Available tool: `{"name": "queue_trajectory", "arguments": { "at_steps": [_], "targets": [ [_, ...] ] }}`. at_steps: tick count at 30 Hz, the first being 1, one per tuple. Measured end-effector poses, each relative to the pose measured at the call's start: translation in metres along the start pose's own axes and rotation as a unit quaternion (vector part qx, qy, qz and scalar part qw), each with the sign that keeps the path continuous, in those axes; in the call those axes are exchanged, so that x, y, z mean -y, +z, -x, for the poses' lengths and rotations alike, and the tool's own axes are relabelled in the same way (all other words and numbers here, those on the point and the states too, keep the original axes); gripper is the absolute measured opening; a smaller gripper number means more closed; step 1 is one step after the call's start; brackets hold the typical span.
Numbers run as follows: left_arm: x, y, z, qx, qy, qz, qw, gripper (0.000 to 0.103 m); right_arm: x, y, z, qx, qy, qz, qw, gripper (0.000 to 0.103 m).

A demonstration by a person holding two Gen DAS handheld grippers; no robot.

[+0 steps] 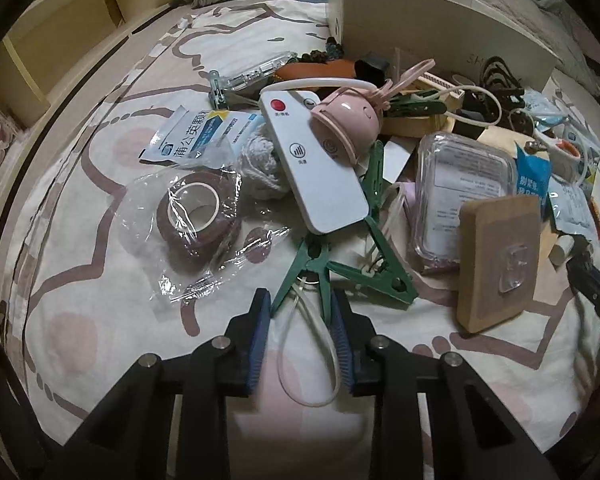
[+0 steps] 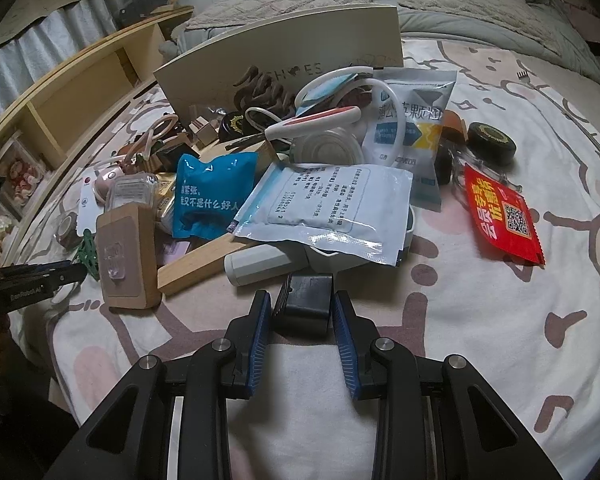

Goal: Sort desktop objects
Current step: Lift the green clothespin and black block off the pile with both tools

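Bedsheet below, left fingers pinch green clip; right fingers clamp black block.

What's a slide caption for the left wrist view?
Left gripper shut on a green clip beside the remote and tape roll.

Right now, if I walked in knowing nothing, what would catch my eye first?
Probably the heap of clutter on the patterned bedsheet, piled in front of a cream shoebox. A bright red packet lies apart on the right, and a white remote sits among the pile. Nearest, the left gripper pinches a green clothes peg, and the right gripper clamps a small black block.
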State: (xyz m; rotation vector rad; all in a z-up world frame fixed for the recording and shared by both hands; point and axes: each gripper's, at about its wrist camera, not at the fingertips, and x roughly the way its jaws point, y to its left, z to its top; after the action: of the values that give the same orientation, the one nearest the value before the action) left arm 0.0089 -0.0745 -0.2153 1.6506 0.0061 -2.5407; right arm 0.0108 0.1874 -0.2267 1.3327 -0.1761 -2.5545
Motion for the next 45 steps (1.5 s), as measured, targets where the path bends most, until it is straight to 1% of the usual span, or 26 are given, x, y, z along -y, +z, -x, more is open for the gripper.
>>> {"name": "queue_trajectory", "arguments": {
  "at_steps": [5, 9, 21, 30, 32, 36, 40, 42, 45],
  "targets": [
    [-0.004, 0.000, 0.003, -0.002, -0.024, 0.015, 0.9996, 0.030, 0.000, 0.000, 0.002, 0.000, 0.002, 0.000, 1.000, 0.032],
    [-0.006, -0.001, 0.005, -0.003, -0.028, 0.021, 0.9994, 0.030, 0.000, 0.001, 0.003, 0.000, 0.005, -0.001, 1.000, 0.032],
    [-0.022, -0.002, 0.015, 0.007, -0.017, 0.043, 0.9989, 0.030, -0.004, 0.002, 0.009, 0.004, 0.011, 0.003, 1.000, 0.031],
    [-0.020, -0.004, 0.024, 0.020, -0.016, 0.037, 0.9990, 0.030, -0.006, 0.003, 0.015, 0.011, 0.012, 0.007, 1.000, 0.031],
    [-0.019, -0.005, 0.025, 0.021, -0.017, 0.036, 0.9990, 0.030, -0.006, 0.004, 0.013, 0.004, 0.014, 0.005, 1.000, 0.031],
    [-0.015, -0.004, 0.025, 0.023, -0.019, 0.031, 0.9991, 0.030, 0.001, 0.005, 0.003, -0.012, 0.009, -0.022, 1.000, 0.031],
    [-0.013, -0.004, 0.027, 0.026, -0.020, 0.028, 0.9991, 0.030, 0.001, 0.008, 0.004, -0.004, 0.002, -0.011, 1.000, 0.031],
    [-0.013, -0.003, 0.027, 0.026, -0.021, 0.028, 0.9990, 0.030, 0.000, 0.007, 0.005, -0.003, 0.001, -0.006, 1.000, 0.029],
    [-0.014, -0.002, 0.028, 0.028, -0.022, 0.030, 0.9989, 0.030, -0.003, 0.006, 0.006, -0.002, 0.000, 0.003, 1.000, 0.029]
  ]
}}
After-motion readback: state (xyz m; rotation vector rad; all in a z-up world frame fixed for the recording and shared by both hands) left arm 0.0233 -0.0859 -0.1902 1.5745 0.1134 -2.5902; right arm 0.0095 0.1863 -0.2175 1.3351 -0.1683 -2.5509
